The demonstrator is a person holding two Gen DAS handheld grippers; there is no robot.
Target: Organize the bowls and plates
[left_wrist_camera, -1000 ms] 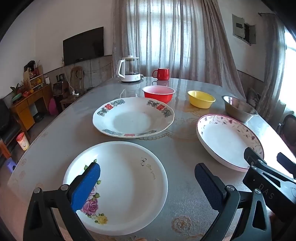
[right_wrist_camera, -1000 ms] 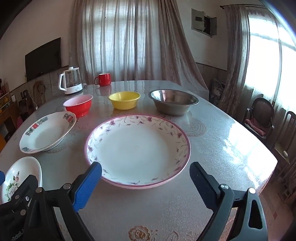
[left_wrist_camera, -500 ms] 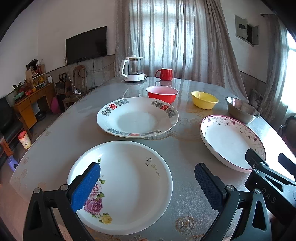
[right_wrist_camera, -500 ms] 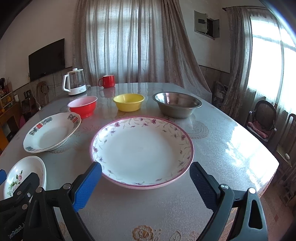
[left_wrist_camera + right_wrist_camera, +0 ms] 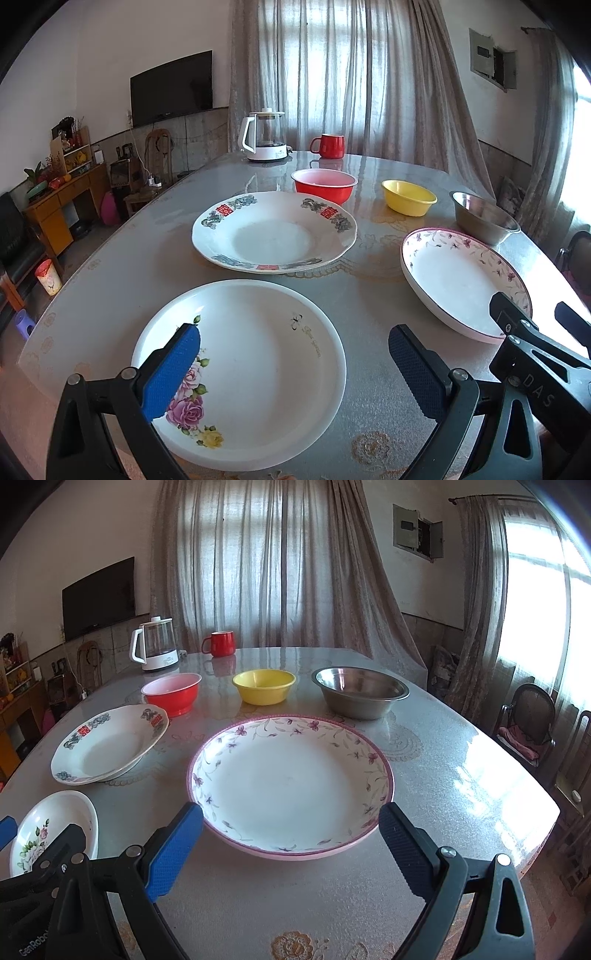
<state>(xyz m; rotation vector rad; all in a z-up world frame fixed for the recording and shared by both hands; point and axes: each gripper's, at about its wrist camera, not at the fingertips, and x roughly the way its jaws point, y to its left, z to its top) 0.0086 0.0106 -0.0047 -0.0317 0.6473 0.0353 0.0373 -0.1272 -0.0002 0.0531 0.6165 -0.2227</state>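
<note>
Glossy worktop (image 5: pixel 443 760), all crockery apart. My left gripper (image 5: pixel 291 369) jaws wide, empty, over rose plate (image 5: pixel 258 354), lower centre. Right gripper (image 5: pixel 291 845) jaws wide, empty, before pink-rimmed plate (image 5: pixel 291 782), mid-frame. Risk, I judge: thin glazed rims slip from pads, plate skids or chips.

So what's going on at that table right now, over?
Both grippers, left and right, open, empty. Three plates, three bowls unstacked on table. Nothing blocking.
</note>
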